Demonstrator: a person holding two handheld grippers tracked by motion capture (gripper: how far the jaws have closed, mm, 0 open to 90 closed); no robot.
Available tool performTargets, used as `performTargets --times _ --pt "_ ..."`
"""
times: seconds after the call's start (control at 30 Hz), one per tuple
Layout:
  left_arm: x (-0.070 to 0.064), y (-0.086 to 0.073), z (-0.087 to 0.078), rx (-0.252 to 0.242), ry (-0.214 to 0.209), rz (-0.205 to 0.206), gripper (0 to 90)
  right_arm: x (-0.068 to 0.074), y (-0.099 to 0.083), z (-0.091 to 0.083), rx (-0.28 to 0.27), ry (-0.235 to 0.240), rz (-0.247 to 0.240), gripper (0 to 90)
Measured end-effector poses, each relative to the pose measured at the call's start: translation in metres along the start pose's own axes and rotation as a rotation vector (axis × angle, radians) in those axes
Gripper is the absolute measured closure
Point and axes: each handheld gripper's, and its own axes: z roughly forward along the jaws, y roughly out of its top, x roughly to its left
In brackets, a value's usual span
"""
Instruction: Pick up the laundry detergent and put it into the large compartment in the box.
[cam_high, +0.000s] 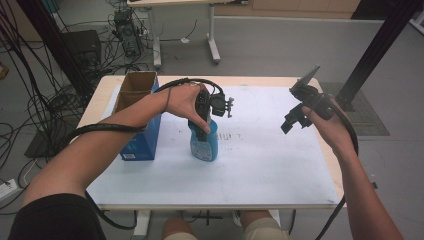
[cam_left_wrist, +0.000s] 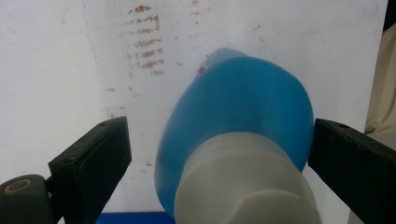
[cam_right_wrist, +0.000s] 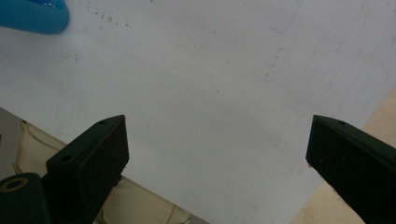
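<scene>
A lab: tangled cables (cam_high: 35, 107), black rig frame (cam_high: 382, 45), bare table (cam_high: 280, 165).

Light: even, soft, from overhead; moderately bright.
Shadows: faint, diffuse beside the blue bottle (cam_high: 204, 142) and cardboard box (cam_high: 136, 117) on the table (cam_high: 280, 165).
Glare: none; white sheet slightly washed out.
Focus: white cap (cam_left_wrist: 245, 186) blurred, close to lens; jaws soft in both gripper views.
Sharpness: high view grainy, low in detail.
</scene>
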Motion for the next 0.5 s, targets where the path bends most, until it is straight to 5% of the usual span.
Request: performTargets --times 0.5 --pt "0.0 -0.001 0.0002 -0.002 0.004 0.003 6.6 0.0018 0.0023 0.0018 0.002 -0.002 0.0 6.1"
